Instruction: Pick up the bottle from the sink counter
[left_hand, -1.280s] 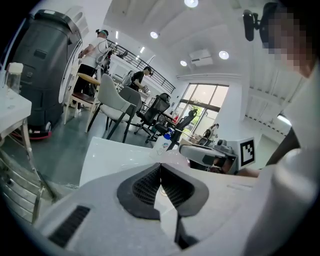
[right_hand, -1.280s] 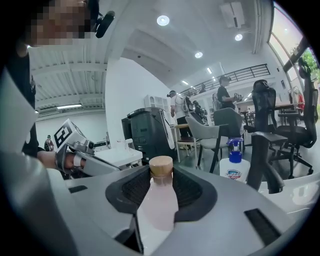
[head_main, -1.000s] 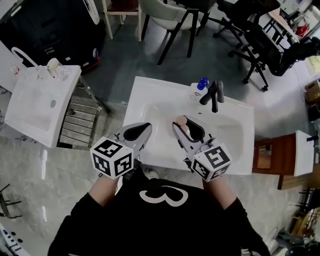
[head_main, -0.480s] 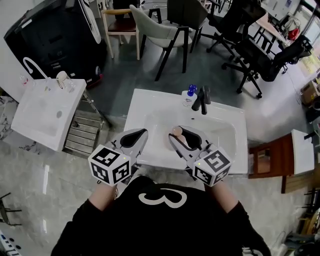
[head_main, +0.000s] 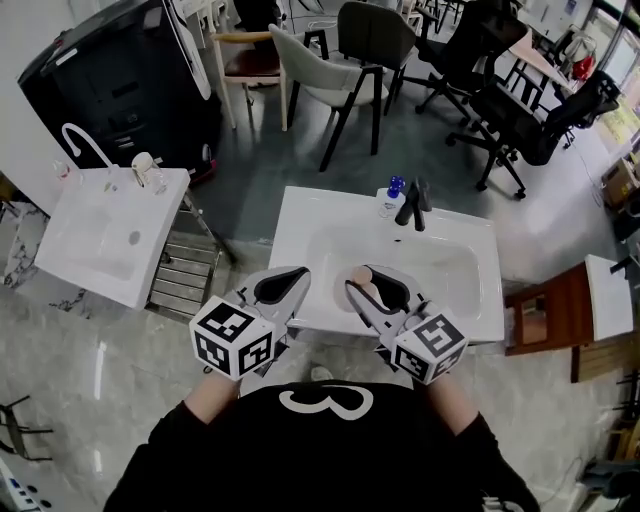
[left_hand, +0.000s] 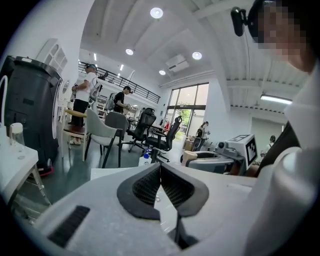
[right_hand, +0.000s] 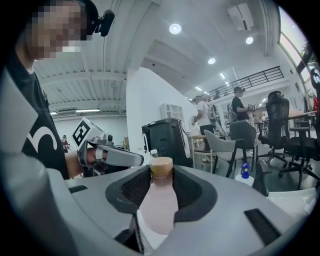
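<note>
A pale pink bottle (right_hand: 159, 202) with a tan cap stands upright between the dark pads of my right gripper (right_hand: 161, 187), which is shut on it. In the head view the bottle (head_main: 359, 275) hangs over the front rim of the white sink counter (head_main: 300, 215), held by the right gripper (head_main: 366, 283). My left gripper (head_main: 291, 277) hovers beside it at the counter's front left. Its jaws meet at the tips with nothing between them, as the left gripper view shows (left_hand: 160, 172).
A black faucet (head_main: 414, 205) and a small blue-capped bottle (head_main: 391, 198) stand at the counter's back edge. A second white sink (head_main: 95, 245) sits to the left, a brown stool (head_main: 540, 310) to the right. Chairs (head_main: 345, 60) and a black cabinet (head_main: 110, 85) stand beyond.
The head view has shifted, taking in more of the room behind the sink. Both grippers keep their pose over the counter's front edge, and the pink bottle stays in the right one.
</note>
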